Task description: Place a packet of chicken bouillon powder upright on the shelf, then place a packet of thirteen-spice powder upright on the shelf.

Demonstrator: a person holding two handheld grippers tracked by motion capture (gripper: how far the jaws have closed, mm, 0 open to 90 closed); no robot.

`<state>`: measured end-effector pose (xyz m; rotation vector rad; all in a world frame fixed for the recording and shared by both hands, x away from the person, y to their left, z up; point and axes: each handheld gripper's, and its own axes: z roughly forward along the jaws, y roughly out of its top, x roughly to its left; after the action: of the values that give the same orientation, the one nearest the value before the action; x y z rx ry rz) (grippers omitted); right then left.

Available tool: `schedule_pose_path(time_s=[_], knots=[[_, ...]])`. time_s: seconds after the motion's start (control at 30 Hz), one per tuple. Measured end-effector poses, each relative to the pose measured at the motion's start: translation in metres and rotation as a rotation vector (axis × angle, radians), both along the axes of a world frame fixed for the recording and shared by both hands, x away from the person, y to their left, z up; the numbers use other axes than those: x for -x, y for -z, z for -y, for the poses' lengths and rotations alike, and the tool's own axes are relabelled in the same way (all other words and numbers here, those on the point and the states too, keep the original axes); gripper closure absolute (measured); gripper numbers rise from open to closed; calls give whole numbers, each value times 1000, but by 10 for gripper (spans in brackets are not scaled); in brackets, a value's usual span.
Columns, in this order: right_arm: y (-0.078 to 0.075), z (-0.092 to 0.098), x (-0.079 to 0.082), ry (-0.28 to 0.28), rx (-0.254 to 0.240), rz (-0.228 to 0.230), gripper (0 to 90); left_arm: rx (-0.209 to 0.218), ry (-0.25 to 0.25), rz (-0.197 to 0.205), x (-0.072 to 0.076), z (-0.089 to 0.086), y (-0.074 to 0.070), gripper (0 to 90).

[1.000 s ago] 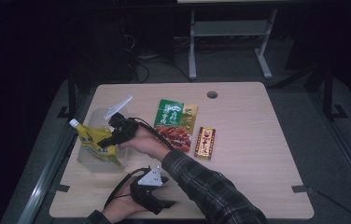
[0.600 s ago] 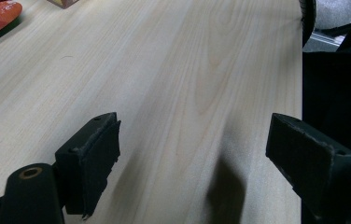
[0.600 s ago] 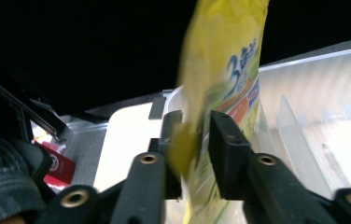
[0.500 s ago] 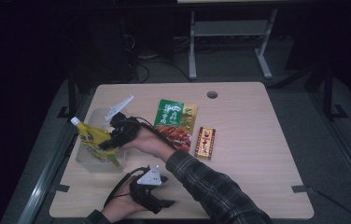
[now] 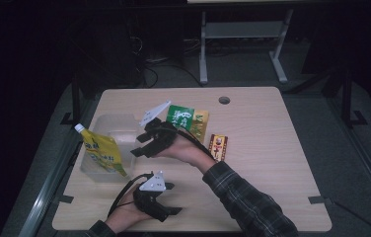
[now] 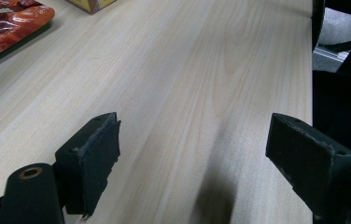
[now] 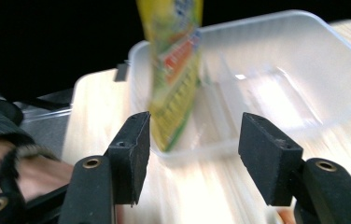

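1. Just to the right of the clear plastic tub (image 5: 105, 148), the right gripper (image 5: 141, 146) is held above the counter (image 5: 272, 163), its jaws standing wide with nothing between them; they have just been opening.
2. In the right gripper view, the yellow spouted pouch (image 7: 173, 70) is seen beyond the open jaws, not touched by them, leaning over the tub's near rim with its lower end inside the tub (image 7: 276, 79).
3. In the high view, the pouch (image 5: 102, 153) is seen propped against the tub's left side, its white cap pointing up and to the left.
4. The step in hand is judged to be the release: the pouch has been placed in the tub and the right gripper is drawing clear of it.
5. Near the counter's front edge, the left gripper (image 5: 161, 210) is rested with its jaws spread wide and empty; bare wood is seen between them in the left gripper view.
6. To the right of the right hand, a green and red snack bag (image 5: 188, 121) and a small brown box (image 5: 218, 147) lie flat on the counter.
7. The next move is judged to call for a reach toward one of these packs, with the jaws kept wide until they straddle it.
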<state>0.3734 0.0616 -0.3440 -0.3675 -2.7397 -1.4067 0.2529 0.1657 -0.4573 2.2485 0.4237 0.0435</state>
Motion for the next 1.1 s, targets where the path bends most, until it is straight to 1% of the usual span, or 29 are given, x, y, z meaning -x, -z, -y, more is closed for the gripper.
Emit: schedule_pose_path(time_s=[0.03,0.07,0.13,0.17,0.2,0.23,0.27,0.33,0.37,0.4,0.43,0.47,0.5,0.53,0.57,0.6,0.63,0.67,0.73,0.83,0.97,1.0,1.03,1.07,1.1], knots=[[2,11,-2,31,10,9,422,-5,1,5,0,0,-1,170],[3,17,-3,48,9,7,418,-4,-2,4,1,0,-2,170],[5,30,-4,80,13,19,411,-4,-9,-2,2,0,-2,170],[5,30,-4,80,13,19,411,-4,-9,-2,2,0,-2,170],[6,37,-5,95,12,24,410,-3,-13,-2,3,0,-3,170],[8,50,-4,125,11,28,407,-5,-13,2,3,-1,-3,170],[9,56,-3,139,7,20,406,-8,-13,8,3,-2,-4,170],[11,68,-2,162,16,31,403,-8,-13,10,2,-2,-4,170],[11,68,-2,162,16,31,403,1,-19,4,3,-2,-4,170],[14,81,1,188,19,28,402,1,-23,3,2,-3,-4,170],[14,81,1,188,19,28,401,1,-24,5,2,-3,-4,170],[17,91,3,215,35,40,398,7,-31,1,2,-4,-4,170],[19,94,5,224,38,34,395,7,-31,1,2,-4,-4,170],[21,99,6,232,48,39,392,9,-34,1,2,-5,-4,170],[21,99,6,232,48,39,392,8,-36,0,2,-5,-4,170],[24,104,7,240,55,50,388,11,-36,1,1,-6,-4,170],[27,110,9,251,62,51,384,7,-31,17,0,-7,-5,170],[32,119,13,272,59,35,379,5,-34,11,0,-7,-5,170],[33,122,14,280,63,31,377,7,-40,14,-1,-7,-5,170],[43,137,22,318,62,30,377,12,-49,9,-1,-8,-5,170],[54,153,26,355,65,28,376,10,-56,9,-2,-9,-5,170],[56,157,25,357,79,33,386,5,-59,8,-3,-10,-5,170],[58,161,25,373,78,25,404,7,-64,6,-3,-10,-5,170],[62,168,23,398,100,26,448,8,-66,6,-3,-10,-5,170],[63,172,20,413,111,29,476,15,-71,7,-3,-11,-5,171]])
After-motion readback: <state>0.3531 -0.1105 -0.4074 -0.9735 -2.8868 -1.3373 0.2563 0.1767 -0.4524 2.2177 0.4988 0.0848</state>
